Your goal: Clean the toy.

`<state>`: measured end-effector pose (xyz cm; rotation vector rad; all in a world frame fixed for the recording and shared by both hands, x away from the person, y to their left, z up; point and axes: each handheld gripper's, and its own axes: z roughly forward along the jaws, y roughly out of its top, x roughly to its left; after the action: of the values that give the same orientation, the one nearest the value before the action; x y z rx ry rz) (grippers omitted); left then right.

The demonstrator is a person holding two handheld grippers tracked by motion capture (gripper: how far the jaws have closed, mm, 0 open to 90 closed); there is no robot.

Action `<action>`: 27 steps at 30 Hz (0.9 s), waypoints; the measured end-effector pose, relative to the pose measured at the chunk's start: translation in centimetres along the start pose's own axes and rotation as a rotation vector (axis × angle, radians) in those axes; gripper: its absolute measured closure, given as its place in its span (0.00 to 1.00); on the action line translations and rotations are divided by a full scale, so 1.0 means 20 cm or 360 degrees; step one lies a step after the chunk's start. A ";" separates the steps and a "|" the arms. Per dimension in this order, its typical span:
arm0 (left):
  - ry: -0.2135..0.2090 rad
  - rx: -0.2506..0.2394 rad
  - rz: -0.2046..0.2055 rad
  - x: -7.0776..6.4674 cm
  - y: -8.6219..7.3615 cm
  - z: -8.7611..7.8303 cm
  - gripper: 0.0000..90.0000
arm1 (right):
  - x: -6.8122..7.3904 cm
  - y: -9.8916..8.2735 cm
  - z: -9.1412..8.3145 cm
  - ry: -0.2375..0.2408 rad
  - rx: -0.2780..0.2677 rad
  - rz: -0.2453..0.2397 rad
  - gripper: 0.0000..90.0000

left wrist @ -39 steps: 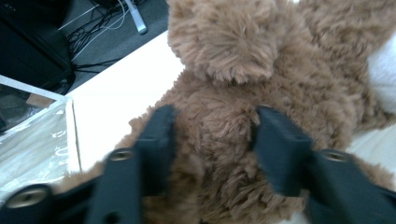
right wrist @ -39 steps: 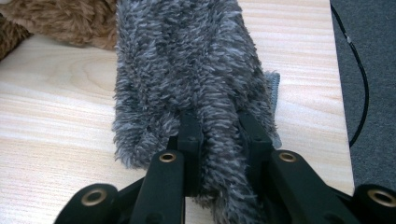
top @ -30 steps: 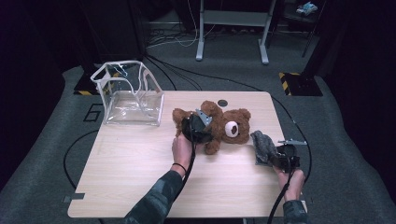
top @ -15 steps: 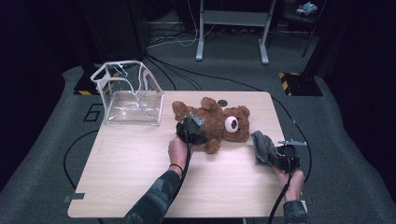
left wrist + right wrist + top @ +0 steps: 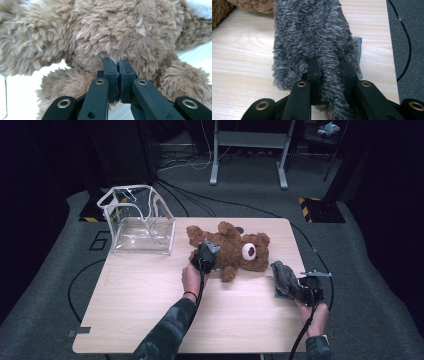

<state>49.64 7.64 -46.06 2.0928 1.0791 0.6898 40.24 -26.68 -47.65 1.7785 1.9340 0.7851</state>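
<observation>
Now the left gripper (image 5: 206,256) has just been closing, seemingly pinching bear (image 5: 235,249) fur; the right gripper (image 5: 329,72), low over the worktop (image 5: 150,295), clamps the grey cloth (image 5: 317,37).

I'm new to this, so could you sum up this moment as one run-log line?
left gripper: jaws just closed, pinching teddy bear fur | right gripper: shut on grey fuzzy cloth | clear bag: open, apart

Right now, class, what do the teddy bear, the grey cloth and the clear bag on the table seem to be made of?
Teddy bear: brown plush, apparently synthetic pile; long shaggy matte fibres.
Grey cloth: fluffy microfibre or chenille, judging by its dense mottled tufts and stitched flat edge.
Clear bag: probably soft transparent plastic with white trim; see-through, glossy, with glints and creases.
Table: pale wood-look top, likely laminate; smooth printed grain.
</observation>
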 end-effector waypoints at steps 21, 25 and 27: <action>-0.0174 -0.0008 -0.0073 0.12 -0.04 -0.15 0.81 | 0.03 0.01 0.00 0.0017 -0.0013 -0.0007 0.83; -0.0095 0.0085 -0.0081 0.12 -0.04 -0.15 0.53 | 0.04 0.01 0.00 0.0021 -0.0014 -0.0014 0.83; -0.0093 0.0155 -0.0098 0.12 -0.06 -0.12 0.43 | 0.04 0.01 0.00 0.0019 -0.0012 -0.0012 0.83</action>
<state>48.48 10.96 -45.12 2.1387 1.1599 0.5533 40.30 -25.85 -47.46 1.7648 1.9420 0.8014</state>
